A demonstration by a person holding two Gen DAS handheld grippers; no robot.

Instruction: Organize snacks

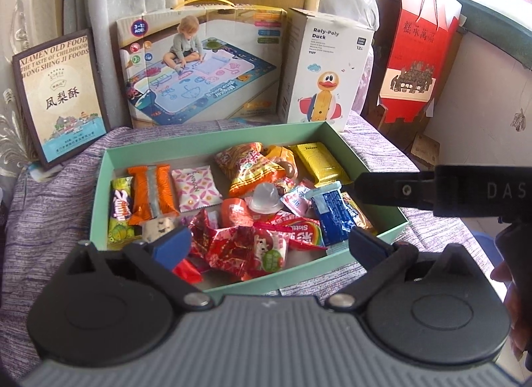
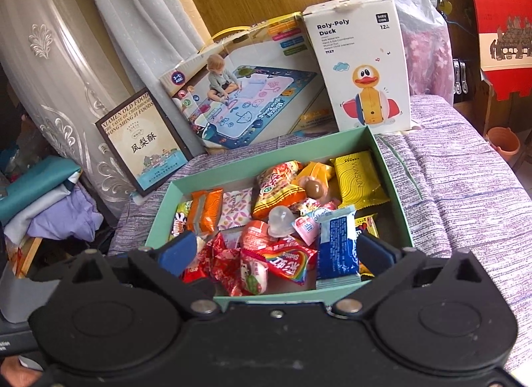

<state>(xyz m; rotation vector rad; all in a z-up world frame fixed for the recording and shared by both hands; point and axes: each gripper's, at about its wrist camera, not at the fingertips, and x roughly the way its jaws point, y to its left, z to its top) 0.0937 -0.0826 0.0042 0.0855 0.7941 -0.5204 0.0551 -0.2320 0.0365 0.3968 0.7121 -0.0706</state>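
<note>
A shallow mint-green box on a purple cloth holds several snack packets. Among them are an orange wafer pack, a yellow Winsun pack, a blue pack, a Skittles bag and a clear jelly cup. My left gripper is open and empty over the box's near edge. My right gripper is open and empty over the near edge too; its finger shows at the right of the left wrist view.
Behind the box stand a pineapple-cake box, a drawing-mat toy box and a Roly-Poly Duck box. A red gift carton stands right. Folded cloths lie left.
</note>
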